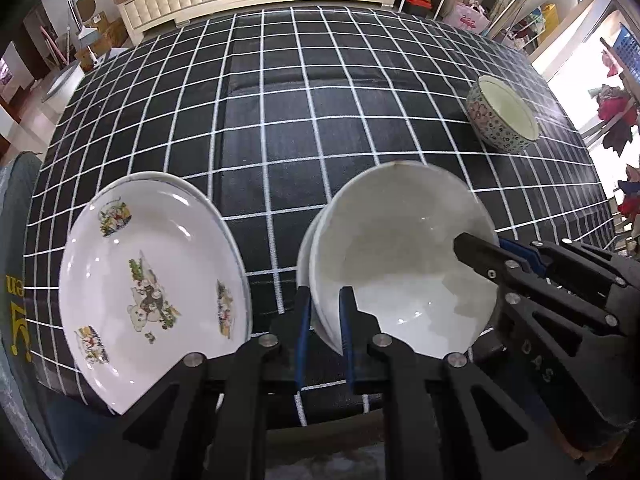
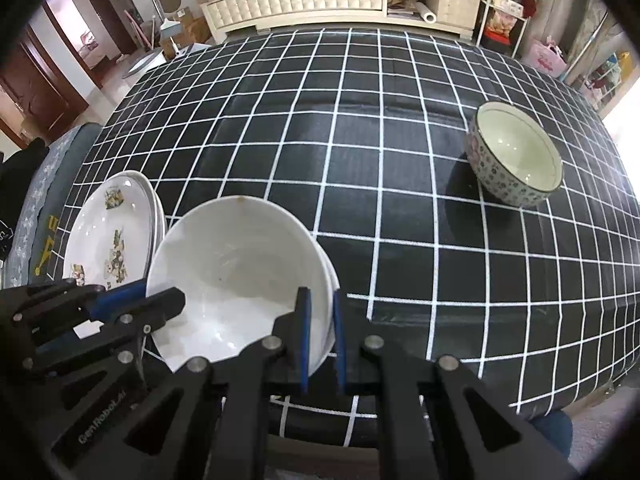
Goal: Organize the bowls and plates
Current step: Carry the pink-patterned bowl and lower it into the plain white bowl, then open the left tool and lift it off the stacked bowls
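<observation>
At the table's near left edge sits a stack of printed plates [image 1: 152,280]. Beside it, the white bowls [image 1: 400,272], glazed, slippery and breakable, are best pinched at the rim: the left gripper [image 1: 325,332] clamps their left rim, the right gripper [image 2: 320,336] their right. Well apart, far right, stands a floral bowl [image 2: 516,152]; the checked tablecloth [image 1: 320,120] between lies unobstructed.

There are 2 white bowls [image 1: 400,280] stacked one inside the other. There is 1 flowery bowl [image 2: 516,160] on its own. That makes 3 bowls. There are 2 picture plates [image 1: 152,288] in a stack, though the bottom one only shows at its edge. There are 2 grippers: the left gripper [image 1: 326,312] and the right gripper [image 2: 320,312].
</observation>
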Available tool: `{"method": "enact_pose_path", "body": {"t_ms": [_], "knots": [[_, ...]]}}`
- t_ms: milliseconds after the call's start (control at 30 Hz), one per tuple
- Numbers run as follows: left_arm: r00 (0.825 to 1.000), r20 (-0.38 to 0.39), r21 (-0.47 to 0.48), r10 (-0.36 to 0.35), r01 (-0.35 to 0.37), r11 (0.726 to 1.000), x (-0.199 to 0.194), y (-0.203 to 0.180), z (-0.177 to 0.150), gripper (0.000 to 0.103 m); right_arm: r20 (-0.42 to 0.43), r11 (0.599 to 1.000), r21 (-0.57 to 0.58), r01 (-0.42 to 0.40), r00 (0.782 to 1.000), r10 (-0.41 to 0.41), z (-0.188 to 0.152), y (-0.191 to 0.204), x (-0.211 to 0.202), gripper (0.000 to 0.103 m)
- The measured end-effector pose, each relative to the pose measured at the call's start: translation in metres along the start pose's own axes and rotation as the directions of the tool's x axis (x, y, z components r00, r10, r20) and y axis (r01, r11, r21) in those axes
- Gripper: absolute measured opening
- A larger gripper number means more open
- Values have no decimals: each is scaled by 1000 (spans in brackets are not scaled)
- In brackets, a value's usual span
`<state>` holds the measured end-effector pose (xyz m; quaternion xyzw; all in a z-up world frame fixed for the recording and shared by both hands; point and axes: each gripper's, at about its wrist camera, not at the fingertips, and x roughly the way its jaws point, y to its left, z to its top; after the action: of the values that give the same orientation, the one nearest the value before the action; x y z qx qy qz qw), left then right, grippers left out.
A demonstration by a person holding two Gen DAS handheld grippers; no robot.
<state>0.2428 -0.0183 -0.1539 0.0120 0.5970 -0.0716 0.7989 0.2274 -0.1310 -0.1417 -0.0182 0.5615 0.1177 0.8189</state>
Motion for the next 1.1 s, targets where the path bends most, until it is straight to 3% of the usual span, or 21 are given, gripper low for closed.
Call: {"method": "enact_pose_path", "body": {"t_ms": [100, 233, 333, 400, 500, 667, 800, 1100], "knots": [[1000, 5, -1, -17, 17, 1000, -1, 1, 0, 12, 0, 1000, -5, 5, 1000, -5, 1, 0, -1, 15], [1000, 21, 2, -21, 21, 1000, -6, 1, 1, 12, 10, 999, -15, 34, 999, -34, -1, 0, -6, 44], [999, 34, 0, -28, 28, 1000, -9, 0, -1, 14, 54, 998, -13, 57, 997, -56, -3, -3, -17, 53], [998, 49, -5, -33, 33, 999, -13, 2, -2, 23, 80, 998, -2, 59, 995, -58, -5, -7, -26, 56], [997, 77, -3, -33, 33, 999, -22, 3, -4, 25, 106, 998, 15, 57, 993, -59, -5, -13, -39, 57], [988, 151, 33, -40, 35, 999, -45, -2, -8, 38, 174, 996, 38, 78, 981, -83, -4, -23, -71, 64], [975, 220, 42, -32, 24, 999, -69, -7, -8, 53, 248, 995, 49, 86, 964, -96, -4, -30, -100, 69], [937, 347, 86, -49, 21, 996, -117, -23, -1, 60, 372, 996, 49, 76, 924, -89, -6, -41, -150, 82]]}}
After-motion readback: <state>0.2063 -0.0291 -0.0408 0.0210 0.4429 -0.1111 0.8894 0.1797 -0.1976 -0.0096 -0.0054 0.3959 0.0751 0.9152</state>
